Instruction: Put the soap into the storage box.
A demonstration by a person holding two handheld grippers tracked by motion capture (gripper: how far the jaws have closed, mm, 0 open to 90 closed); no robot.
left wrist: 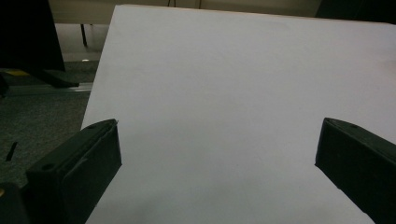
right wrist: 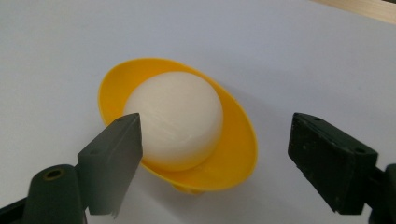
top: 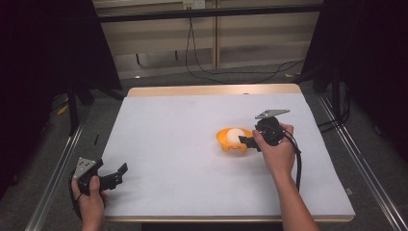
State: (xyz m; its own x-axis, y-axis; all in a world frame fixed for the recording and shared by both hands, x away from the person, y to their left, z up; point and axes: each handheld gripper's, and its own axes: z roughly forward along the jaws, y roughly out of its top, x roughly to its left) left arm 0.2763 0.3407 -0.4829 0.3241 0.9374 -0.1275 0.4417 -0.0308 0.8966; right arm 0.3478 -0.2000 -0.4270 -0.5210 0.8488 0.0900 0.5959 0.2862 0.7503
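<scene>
White ball [right wrist: 173, 123] sits in the yellow bowl [right wrist: 233, 154] right of centre on the table [top: 168, 144]; no grasp yet, lift or move still to do. Right claw [right wrist: 215, 163] wide open, jaws straddling the bowl's near rim. Left claw [top: 115, 175] open, idle at lower left.

My desk [top: 168, 144] carries one yellow bowl [top: 224, 138]. The bowl contains one white ball [top: 234, 136]. I hold two grippers.
</scene>
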